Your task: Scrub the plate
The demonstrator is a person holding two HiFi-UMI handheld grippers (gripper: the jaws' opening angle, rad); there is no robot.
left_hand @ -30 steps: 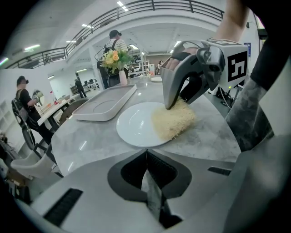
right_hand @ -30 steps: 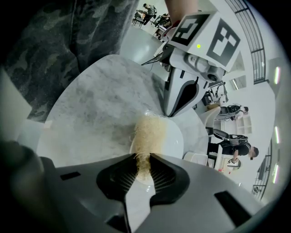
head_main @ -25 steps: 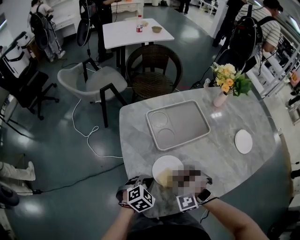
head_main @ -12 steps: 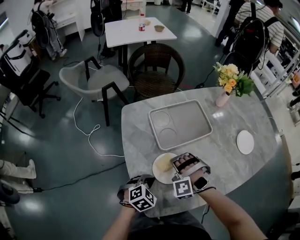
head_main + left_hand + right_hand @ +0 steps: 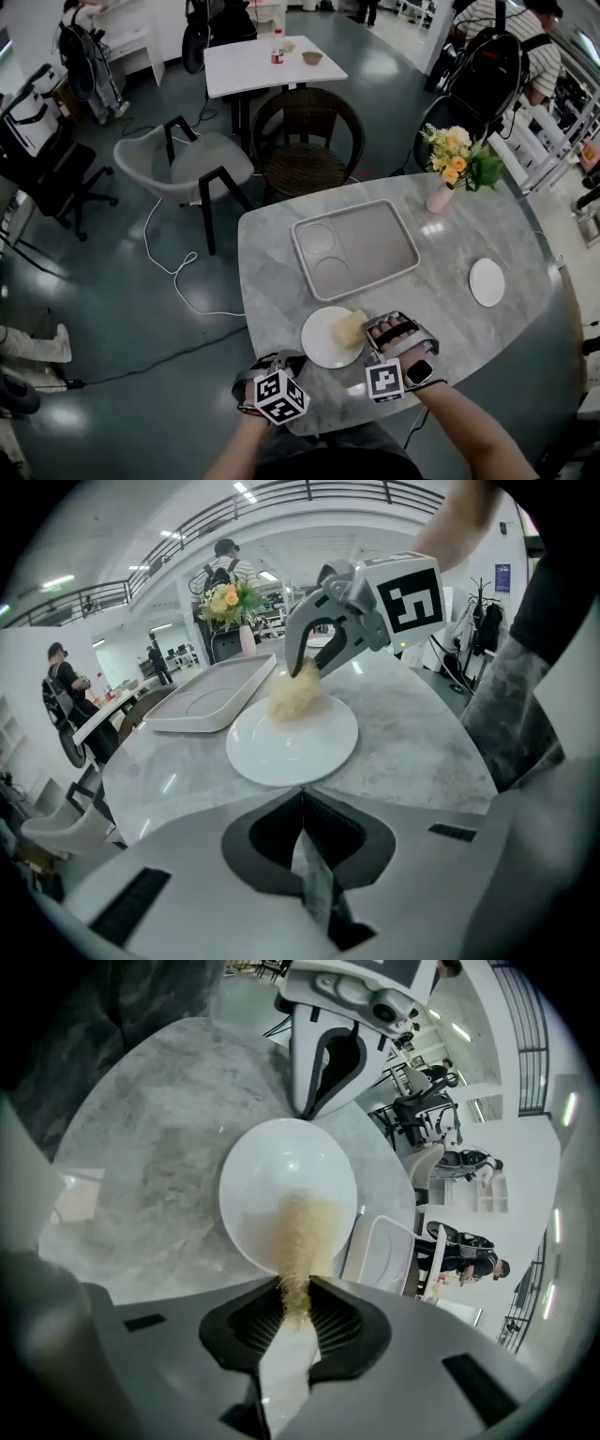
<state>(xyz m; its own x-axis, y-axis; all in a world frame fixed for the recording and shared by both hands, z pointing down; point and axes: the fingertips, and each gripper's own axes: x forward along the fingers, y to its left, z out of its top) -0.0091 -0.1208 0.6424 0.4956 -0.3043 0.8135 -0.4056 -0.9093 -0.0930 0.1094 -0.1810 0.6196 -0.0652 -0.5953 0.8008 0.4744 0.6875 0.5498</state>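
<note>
A white plate [image 5: 325, 339] lies near the front edge of the marble table [image 5: 281, 272]. My right gripper [image 5: 362, 331] is shut on a yellow scrub pad [image 5: 349, 327], which presses on the plate's right rim. In the right gripper view the pad [image 5: 300, 1237] runs from the jaws onto the plate [image 5: 272, 1185]. My left gripper [image 5: 285, 365] hovers at the table edge just short of the plate, shut and with nothing in it. In the left gripper view the plate [image 5: 292, 742] lies ahead, with the pad [image 5: 294, 697] under the right gripper [image 5: 309, 667].
A grey tray [image 5: 361, 246] with two round recesses sits behind the plate. A small white plate [image 5: 487, 281] lies at the right, and a vase of flowers [image 5: 442, 192] stands at the back. A wicker chair [image 5: 305, 141] stands beyond the table, with people further off.
My right gripper has swept the scrub pad from the plate's near part across to its right rim. The left gripper has stayed at the table edge.
</note>
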